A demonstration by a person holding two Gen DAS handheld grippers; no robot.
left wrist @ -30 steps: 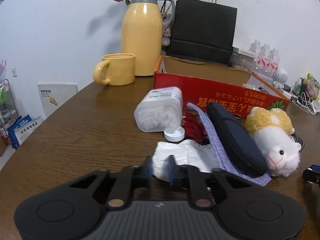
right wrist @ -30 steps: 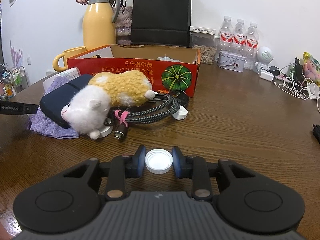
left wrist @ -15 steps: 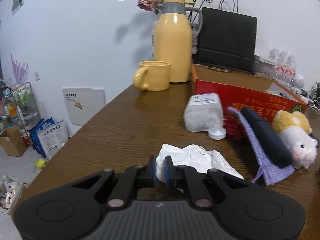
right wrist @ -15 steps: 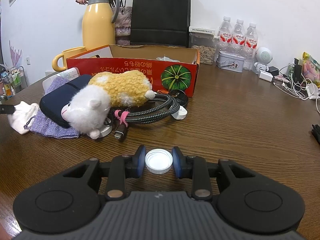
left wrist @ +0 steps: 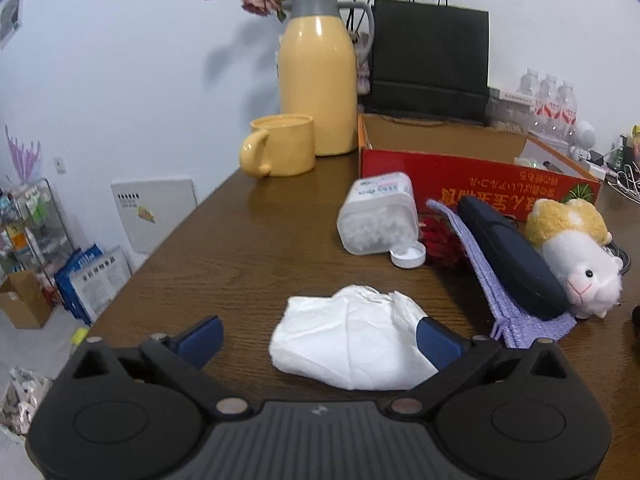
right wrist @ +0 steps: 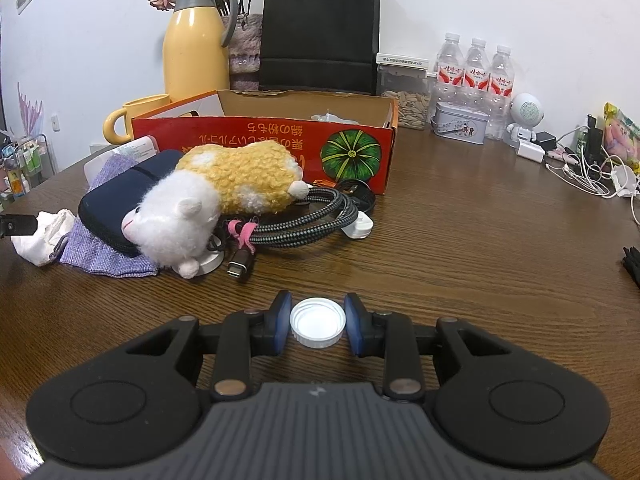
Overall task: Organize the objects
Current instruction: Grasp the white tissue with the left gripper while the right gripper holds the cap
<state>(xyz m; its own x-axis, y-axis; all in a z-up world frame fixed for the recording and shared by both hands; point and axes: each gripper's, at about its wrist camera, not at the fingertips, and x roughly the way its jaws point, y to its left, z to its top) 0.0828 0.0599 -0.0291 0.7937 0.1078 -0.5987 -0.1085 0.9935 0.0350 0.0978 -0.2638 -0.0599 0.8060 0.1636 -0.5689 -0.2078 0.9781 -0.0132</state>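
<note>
The left hand-held gripper (left wrist: 318, 340) is opening its jaws wide right now, and the crumpled white tissue (left wrist: 352, 340) is lying on the counter (left wrist: 240, 248) between them. The right pad looks like it's sitting against the tissue's edge, while the left pad is standing well clear, so nothing is getting squeezed. Further back in that left wrist view, a clear plastic jar of cotton (left wrist: 378, 220) is lying on its side with its white lid (left wrist: 408, 257) resting just beside the mouth. To the right, a navy zip case (left wrist: 508, 256) is lying on a purple knit pouch (left wrist: 516, 312), and a plush sheep (left wrist: 576, 256) is leaning right against the case. A red cardboard box (left wrist: 472, 176) is sitting behind all that, with a yellow mug (left wrist: 280, 145) and a yellow thermos jug (left wrist: 318, 80) off to its left.

Over in the right wrist view, the right hand-held gripper (right wrist: 318, 322) is pinching a white bottle cap (right wrist: 318, 322) between narrow jaws, just above the counter, open side up. Ahead to the left the plush sheep is sprawling over the navy case, and a coiled braided cable (right wrist: 304, 220) is sitting just beside it. The tissue is showing at the far left edge, next to the purple pouch.
</note>
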